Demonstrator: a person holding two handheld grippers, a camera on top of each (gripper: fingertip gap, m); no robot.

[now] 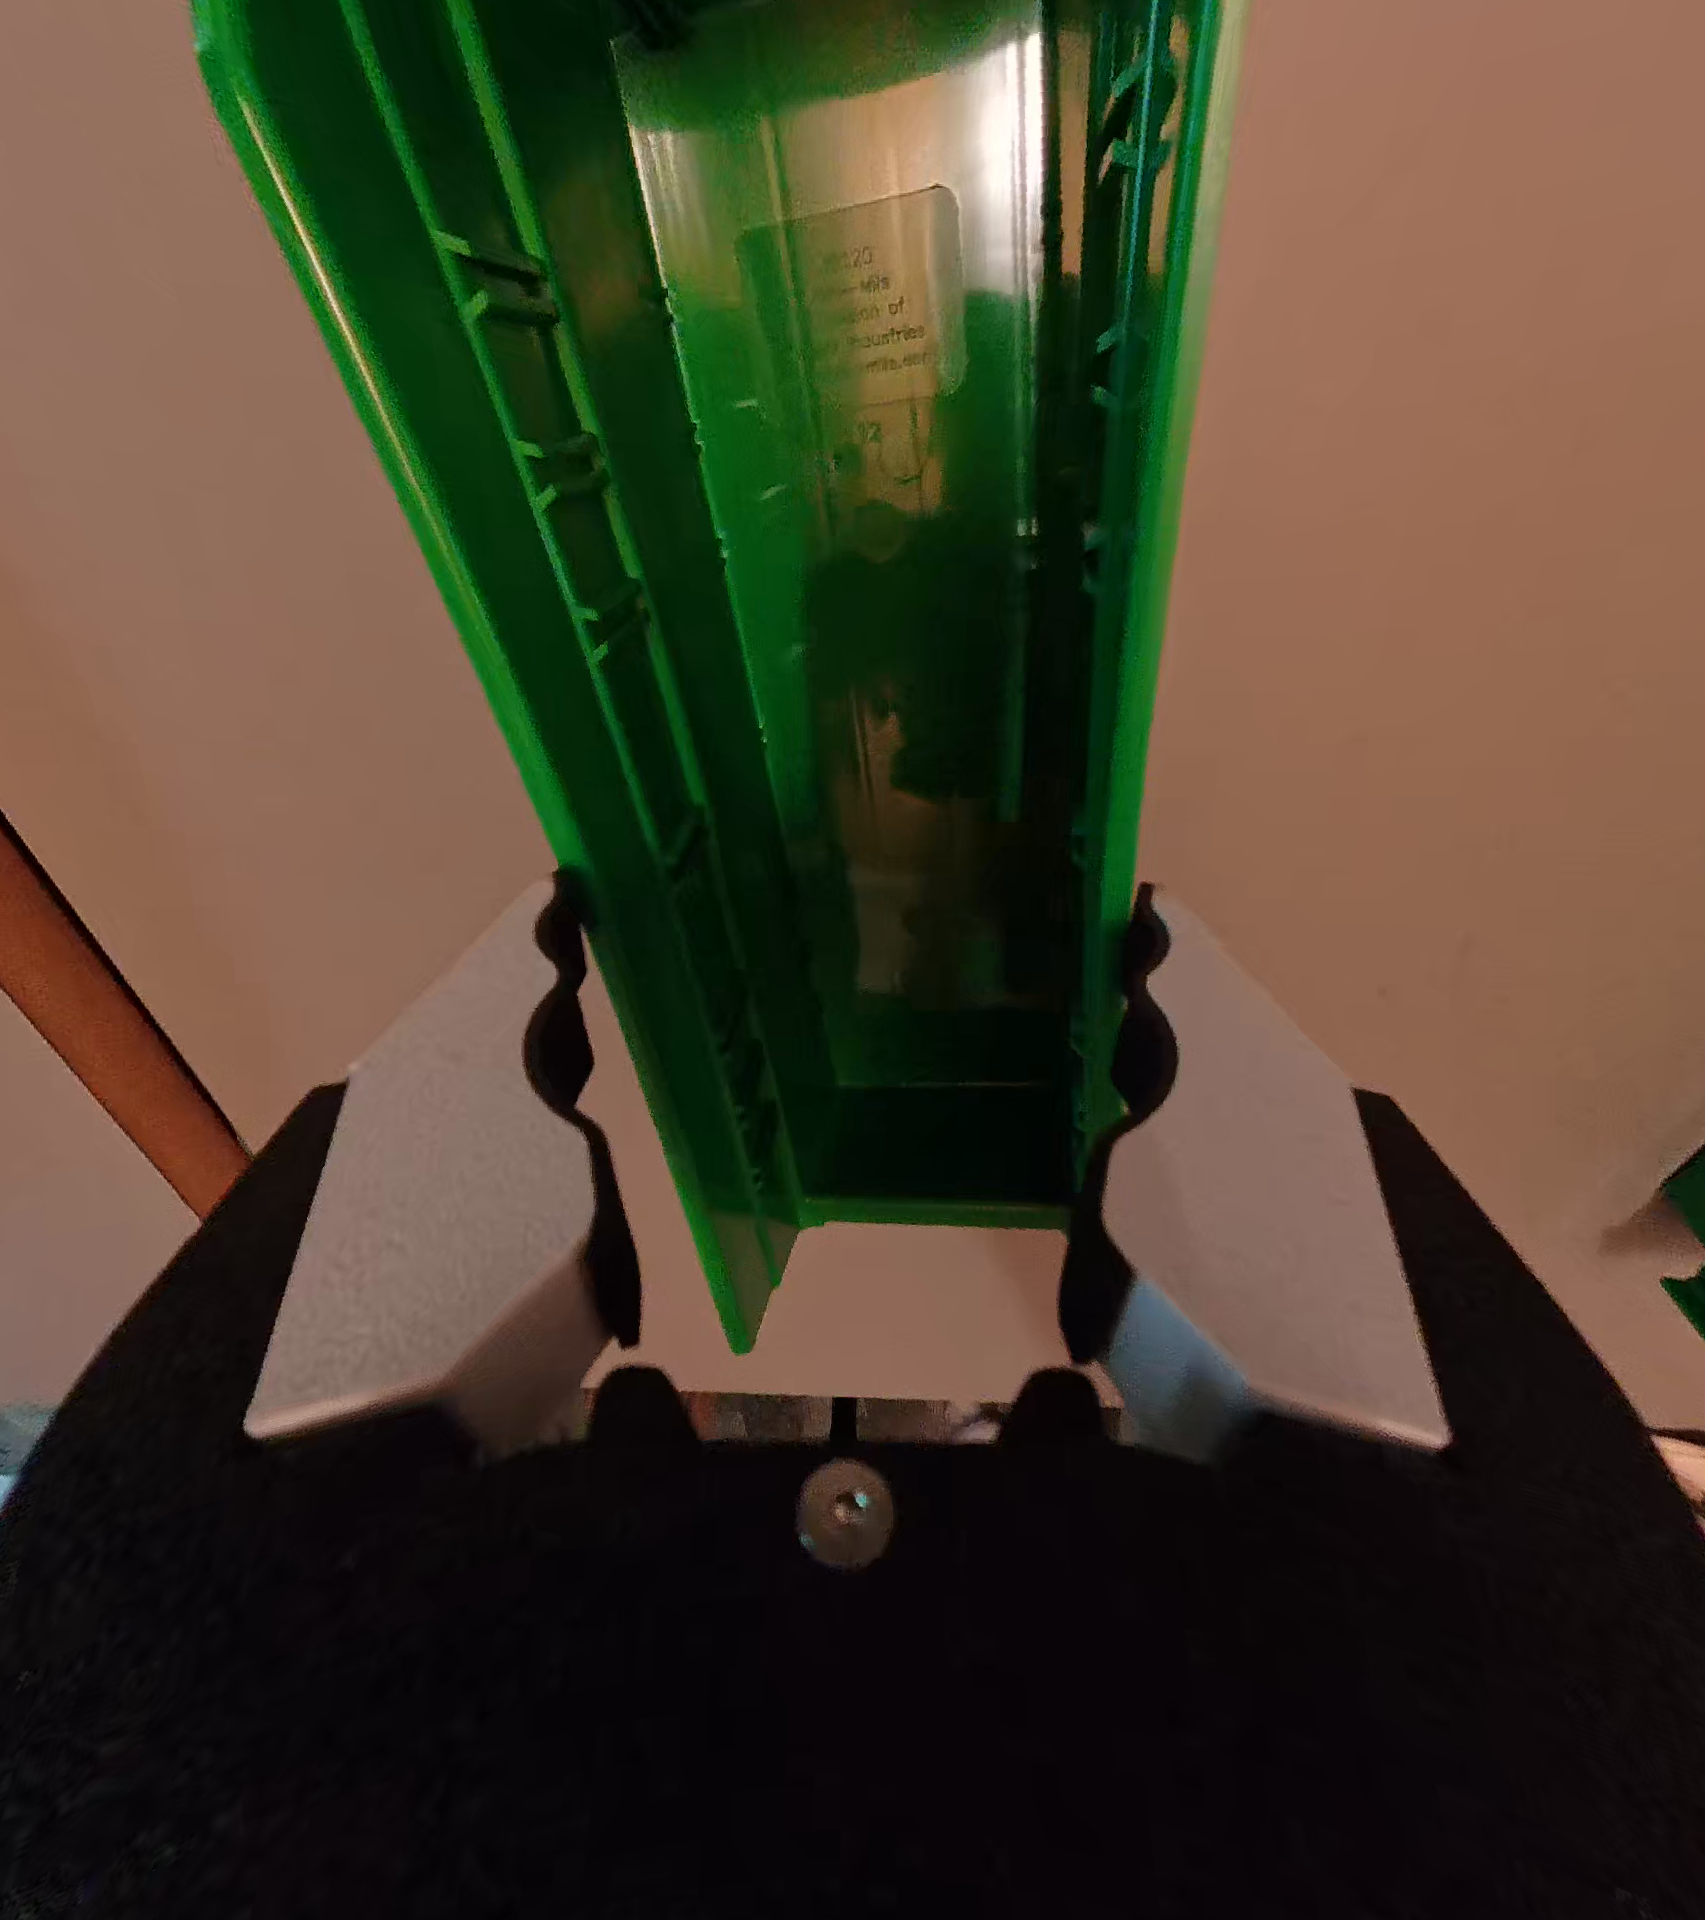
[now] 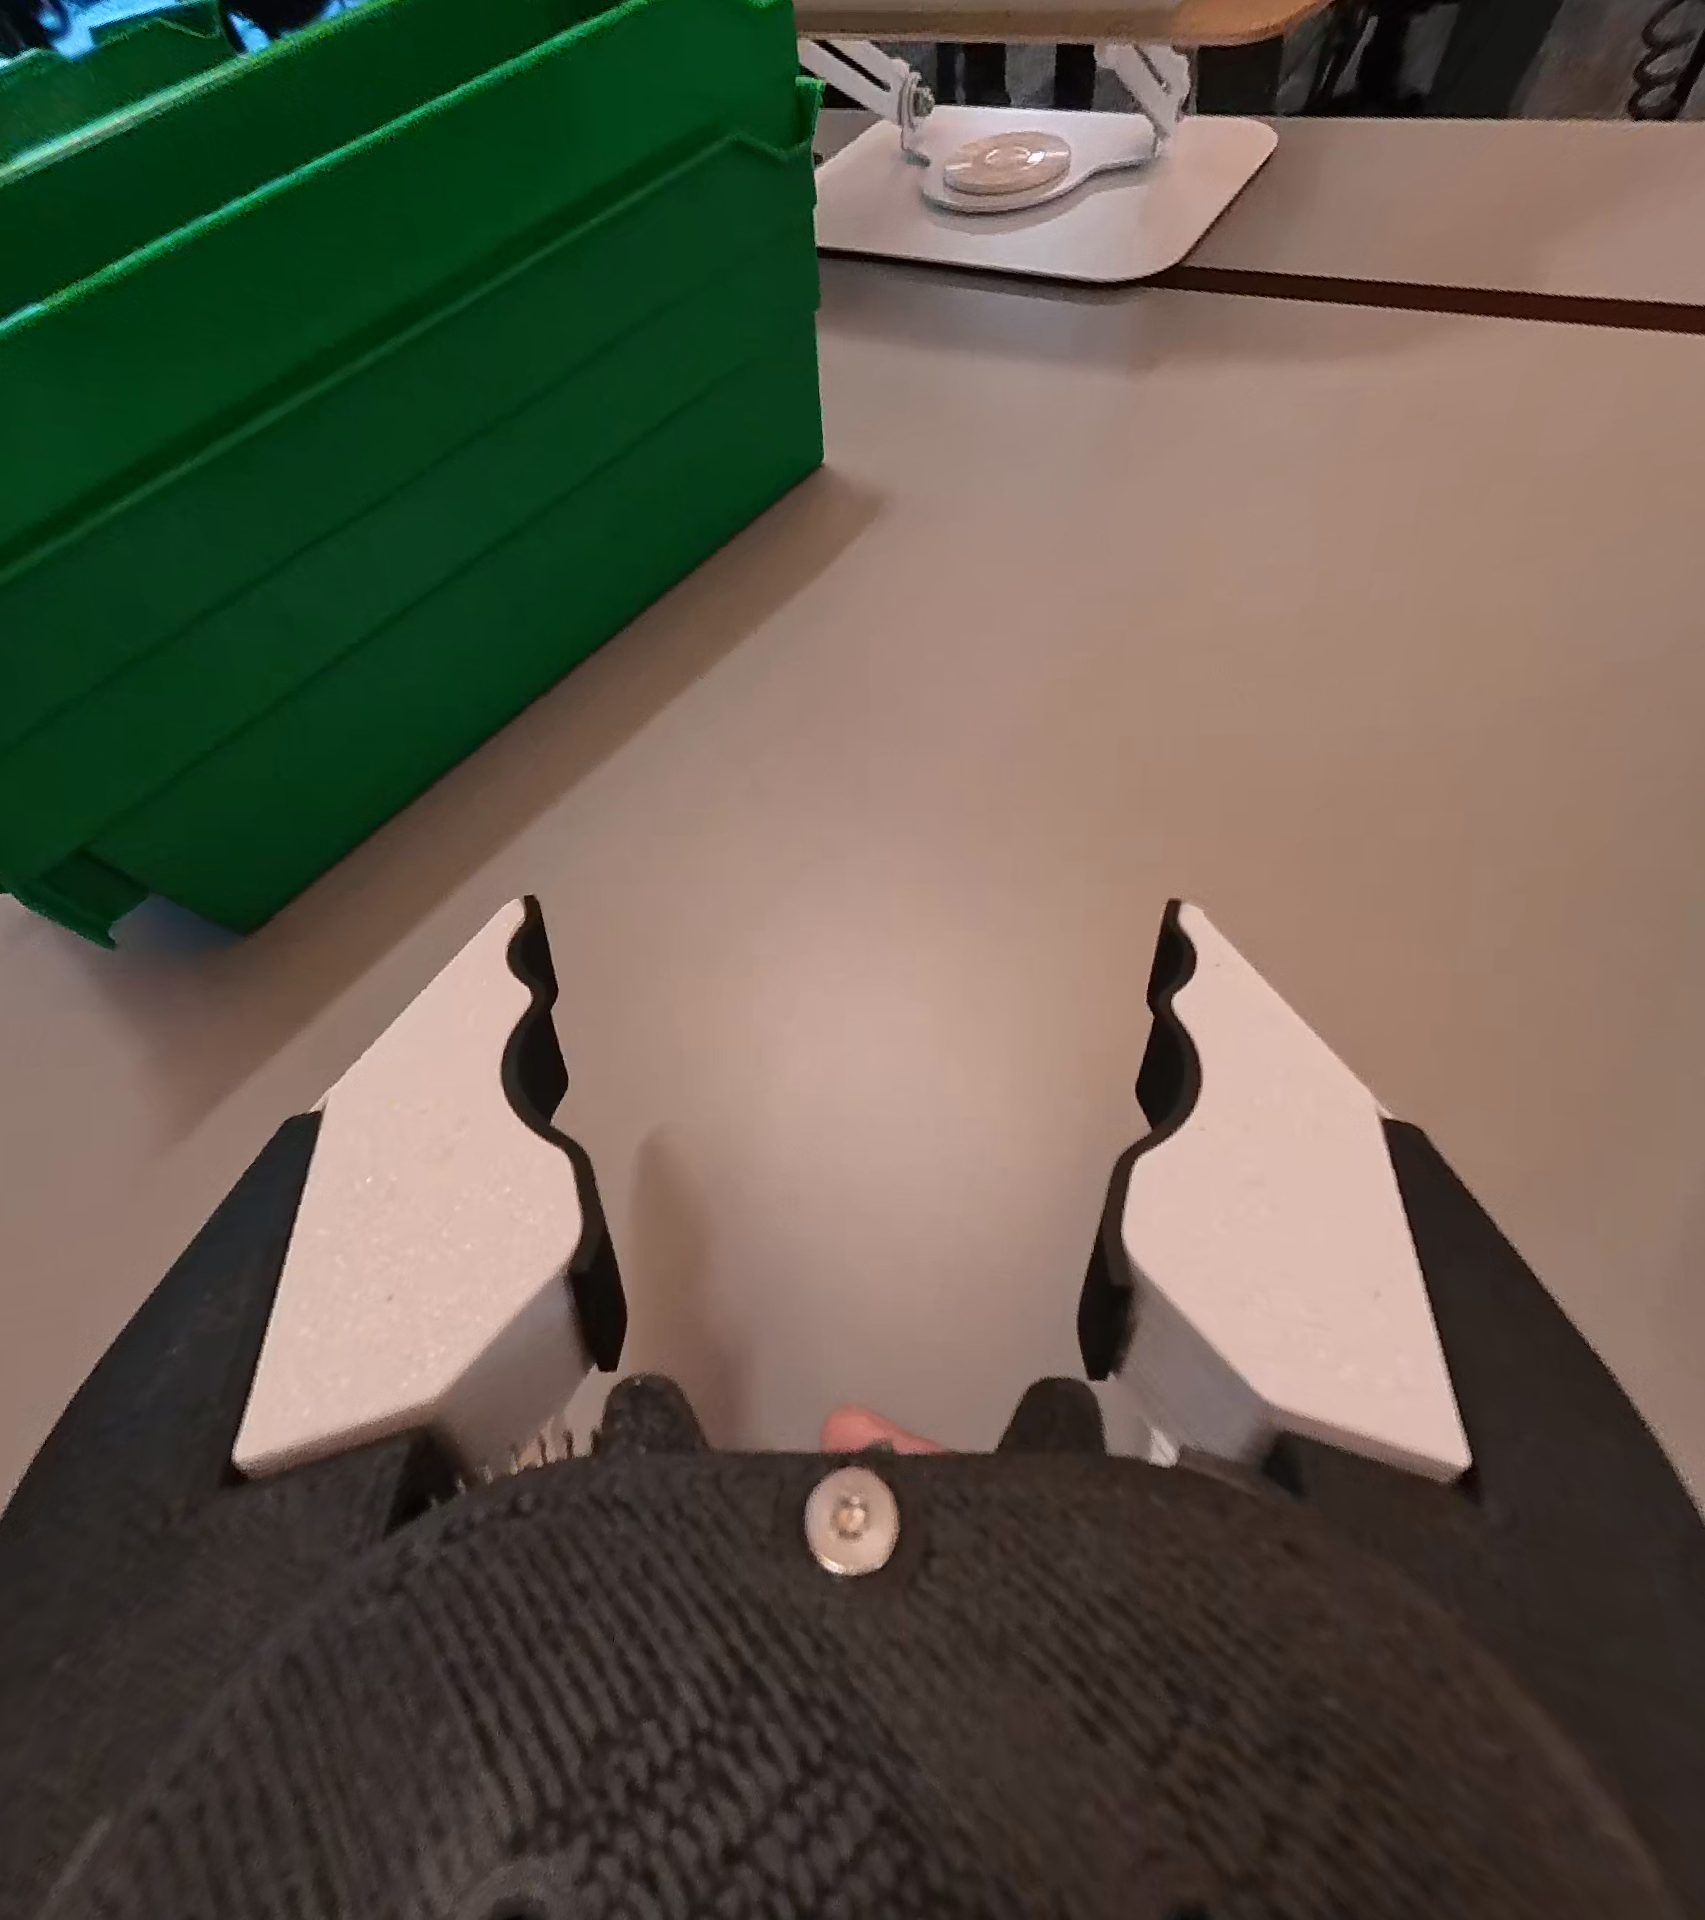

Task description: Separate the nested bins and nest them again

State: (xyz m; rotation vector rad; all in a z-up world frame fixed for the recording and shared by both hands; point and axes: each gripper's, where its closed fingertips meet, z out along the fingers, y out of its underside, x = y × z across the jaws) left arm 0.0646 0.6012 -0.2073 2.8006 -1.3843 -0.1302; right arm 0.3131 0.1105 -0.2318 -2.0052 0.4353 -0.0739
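Green nested bins [image 2: 349, 499] are stood on the grey worktop [image 2: 1191, 644], ahead-left of the right tongs [image 2: 853, 1039], held wide open and empty; a narrow green bin [image 1: 889, 644], long axis running straight ahead, is clamped between the left tongs [image 1: 853, 1039].

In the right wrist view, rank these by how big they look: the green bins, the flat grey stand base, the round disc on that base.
1. green bins, though they are nearer the camera
2. flat grey stand base
3. round disc, which sits on the base
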